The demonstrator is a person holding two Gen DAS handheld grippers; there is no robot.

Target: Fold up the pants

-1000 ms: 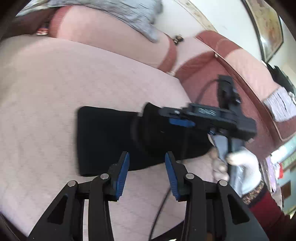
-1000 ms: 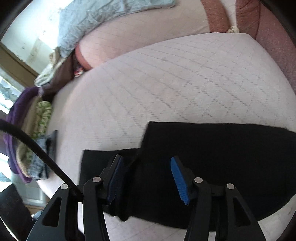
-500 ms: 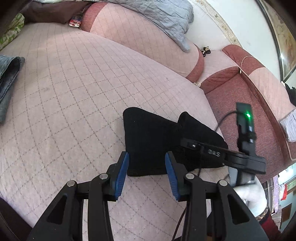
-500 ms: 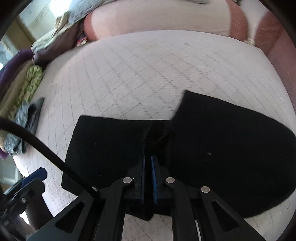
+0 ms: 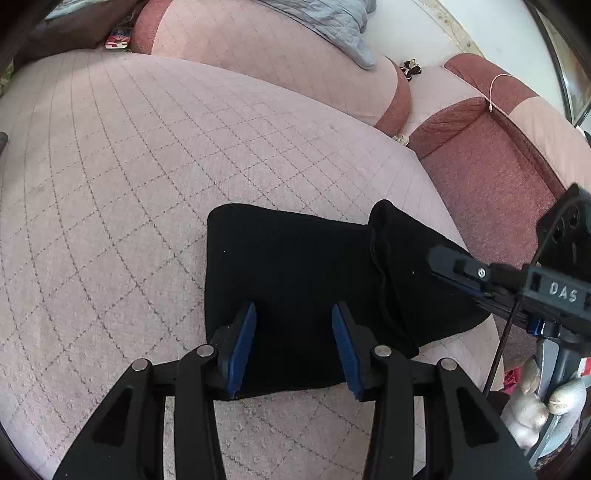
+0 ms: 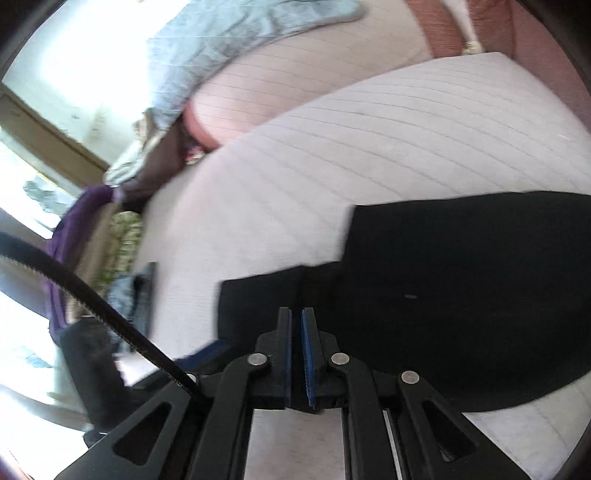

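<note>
The black pants (image 5: pixel 295 273) lie folded on the pink quilted sofa seat (image 5: pixel 122 177). My left gripper (image 5: pixel 293 325) is open, its blue pads over the near edge of the left part of the pants. My right gripper (image 6: pixel 296 321) has its jaws closed together at the near edge of the pants (image 6: pixel 461 302), by the step between the two layers; whether cloth is pinched between the pads is hidden. The right gripper's body (image 5: pixel 517 284) shows at the right of the left wrist view, over the thicker end of the pants.
A grey blanket (image 5: pixel 332 33) hangs over the sofa back. A maroon side cushion (image 5: pixel 491 177) lies to the right. A pile of clothes (image 6: pixel 110 251) sits at the seat's left end. A black cable (image 6: pixel 92 295) crosses the right wrist view.
My right gripper shut from open one second ago and stays shut at the pants' edge; its view has swung. My left gripper moved forward over the pants' near edge, still open.
</note>
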